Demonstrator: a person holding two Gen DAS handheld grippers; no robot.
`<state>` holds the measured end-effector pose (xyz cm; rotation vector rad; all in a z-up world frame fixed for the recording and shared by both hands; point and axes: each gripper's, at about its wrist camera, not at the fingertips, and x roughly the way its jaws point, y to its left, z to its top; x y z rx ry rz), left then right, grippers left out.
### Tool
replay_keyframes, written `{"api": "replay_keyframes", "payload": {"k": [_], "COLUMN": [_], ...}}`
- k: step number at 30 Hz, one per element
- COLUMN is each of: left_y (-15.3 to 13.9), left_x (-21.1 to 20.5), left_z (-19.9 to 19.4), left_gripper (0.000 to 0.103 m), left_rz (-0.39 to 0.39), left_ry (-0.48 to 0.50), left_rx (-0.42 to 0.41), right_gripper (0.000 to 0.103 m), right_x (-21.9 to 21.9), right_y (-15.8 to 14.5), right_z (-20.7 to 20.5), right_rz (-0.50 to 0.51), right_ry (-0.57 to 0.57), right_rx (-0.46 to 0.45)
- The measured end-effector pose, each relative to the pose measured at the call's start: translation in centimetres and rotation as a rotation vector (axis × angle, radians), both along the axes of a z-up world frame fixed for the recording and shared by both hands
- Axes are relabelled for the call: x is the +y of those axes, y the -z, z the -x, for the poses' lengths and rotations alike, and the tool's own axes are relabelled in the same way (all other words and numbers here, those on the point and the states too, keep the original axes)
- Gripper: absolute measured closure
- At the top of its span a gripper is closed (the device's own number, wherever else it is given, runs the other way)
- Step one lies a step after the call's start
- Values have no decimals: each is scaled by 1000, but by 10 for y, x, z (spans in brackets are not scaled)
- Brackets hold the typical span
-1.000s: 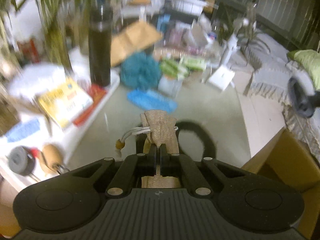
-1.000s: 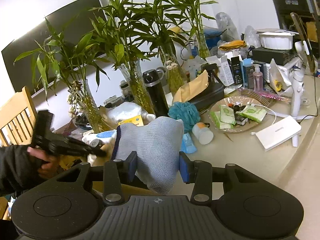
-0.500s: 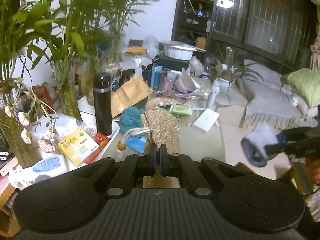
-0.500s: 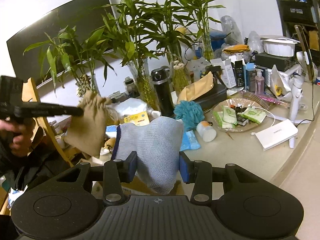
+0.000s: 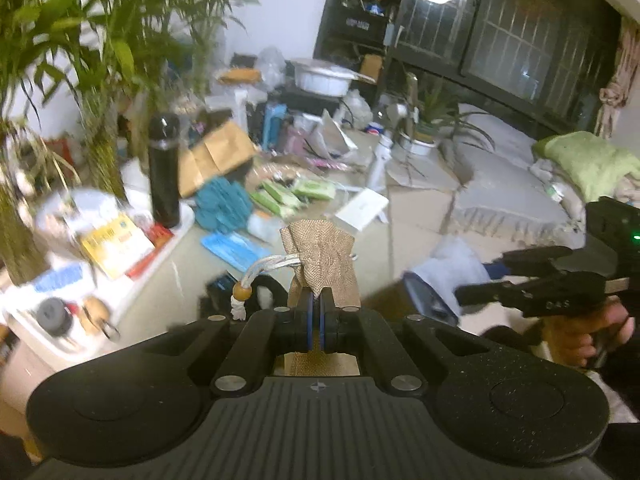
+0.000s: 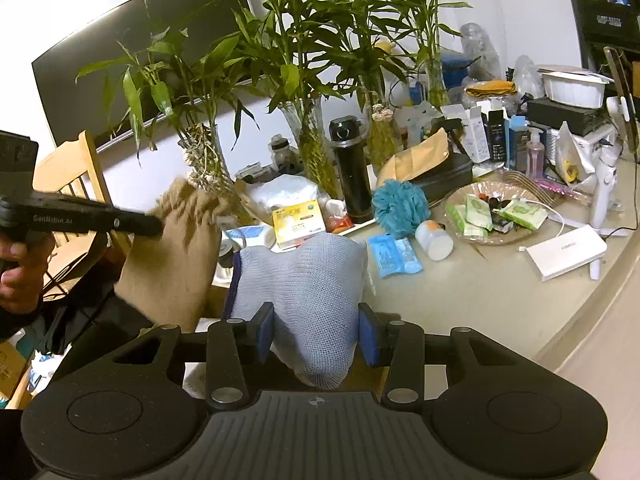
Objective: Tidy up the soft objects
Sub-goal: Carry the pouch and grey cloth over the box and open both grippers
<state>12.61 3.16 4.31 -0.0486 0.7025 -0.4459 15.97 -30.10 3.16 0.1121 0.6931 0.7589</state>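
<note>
Coarse burlap pouch point(image 5: 320, 258), mesh-knit sock point(image 6: 304, 296)

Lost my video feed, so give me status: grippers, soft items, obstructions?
Left gripper shut on burlap pouch. Right gripper clamped on grey mesh cloth. Both held over cluttered table; nothing blocking.

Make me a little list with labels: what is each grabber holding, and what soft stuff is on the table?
left gripper: shut on a tan burlap pouch with a drawstring and bead
right gripper: closed on a pale blue mesh bag
held things: both in the air, off the table
soft thing on table: teal bath pouf
beside the pouf: black flask, upright
</note>
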Motion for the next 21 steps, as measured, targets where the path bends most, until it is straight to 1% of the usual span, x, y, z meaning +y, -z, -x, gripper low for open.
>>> {"api": "replay_keyframes", "payload": {"k": [3, 5, 6, 7, 9, 12, 14, 18, 21], "left_y": [10, 21, 25, 28, 31, 28, 25, 24, 27], "left_x": [-4, -6, -6, -7, -8, -10, -12, -16, -17], "left_z": [5, 5, 5, 6, 14, 29, 37, 58, 69], "left_gripper": [96, 82, 64, 51, 45, 44, 44, 44, 44], "left_rz": [40, 71, 74, 69, 46, -13, -54, -110, -146], "left_ry": [22, 43, 37, 23, -10, -56, -72, -69, -70], "left_rx": [36, 72, 87, 97, 84, 30, 11, -30, -42], "right_gripper": [57, 57, 57, 57, 57, 57, 57, 57, 57], "right_x": [-3, -4, -5, -5, -5, -5, -5, -3, 1], "right_y": [0, 1, 1, 1, 2, 5, 8, 13, 16], "right_z": [3, 5, 7, 7, 10, 14, 16, 19, 19], "right_rz": [-7, -11, -11, -11, -8, -4, -8, -8, -1], "right_ry": [5, 10, 11, 9, 6, 6, 8, 5, 0], "right_rx": [3, 5, 5, 5, 4, 11, 18, 32, 36]}}
